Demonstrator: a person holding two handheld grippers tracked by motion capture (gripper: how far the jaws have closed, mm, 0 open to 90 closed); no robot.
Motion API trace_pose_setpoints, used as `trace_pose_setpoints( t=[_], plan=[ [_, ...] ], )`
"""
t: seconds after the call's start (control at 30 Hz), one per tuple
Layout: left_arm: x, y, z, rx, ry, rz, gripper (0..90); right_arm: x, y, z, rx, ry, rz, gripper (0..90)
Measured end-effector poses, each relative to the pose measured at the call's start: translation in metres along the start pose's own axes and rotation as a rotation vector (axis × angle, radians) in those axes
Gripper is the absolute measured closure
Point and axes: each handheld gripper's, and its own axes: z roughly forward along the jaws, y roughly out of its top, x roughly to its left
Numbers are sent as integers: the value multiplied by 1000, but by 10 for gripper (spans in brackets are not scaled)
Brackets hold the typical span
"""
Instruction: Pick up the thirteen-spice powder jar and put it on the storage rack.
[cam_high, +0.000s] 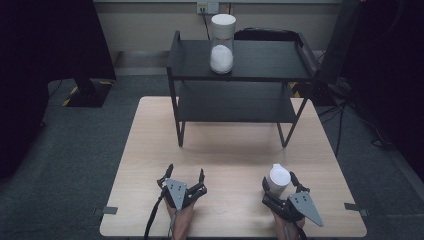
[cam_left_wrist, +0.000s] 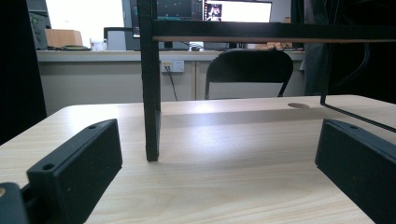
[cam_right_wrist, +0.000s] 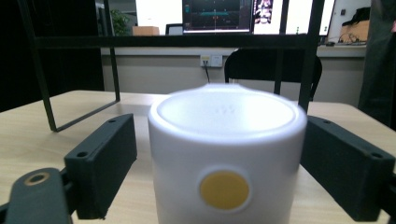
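Right gripper: low at the near right of the table, jaws set to either side of a white jar. In the right gripper view a slim gap shows between the left jaw and the jar wall; the right jaw stands close against the other side, and contact there cannot be told. Jaws partly closed, no firm grip shown.

White jar: upright on the table, between the right gripper's jaws, top closed by a white lid, a round yellow spot on the side that faces the gripper.

Left gripper: on the table to the left of the right gripper, well apart from it. Jaws wide apart with nothing between them, as the left gripper view confirms.

Black shelf rack: stands on the table beyond both grippers, two levels. One of its legs rises just ahead of the left gripper, between the lines of its jaws.

Tall clear jar: on the rack's top level, far ahead of the grippers, white lid, white contents in its lower part.

Person: forearms enter from the near edge behind each gripper.
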Motion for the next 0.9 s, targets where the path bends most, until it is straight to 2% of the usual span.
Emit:
trace_pose_setpoints(
  t=[0.27, 0.53, 0.9],
  plan=[
    [0, 0, 0, 0, 0, 0, 1, -5, -3, 3, 22, 12, 39, 201],
    [0, 0, 0, 0, 0, 0, 1, -5, -4, 3, 30, 13, 26, 291],
    [0, 0, 0, 1, 0, 0, 1, -8, 1, 3, 49, 24, 14, 300]
  ],
)
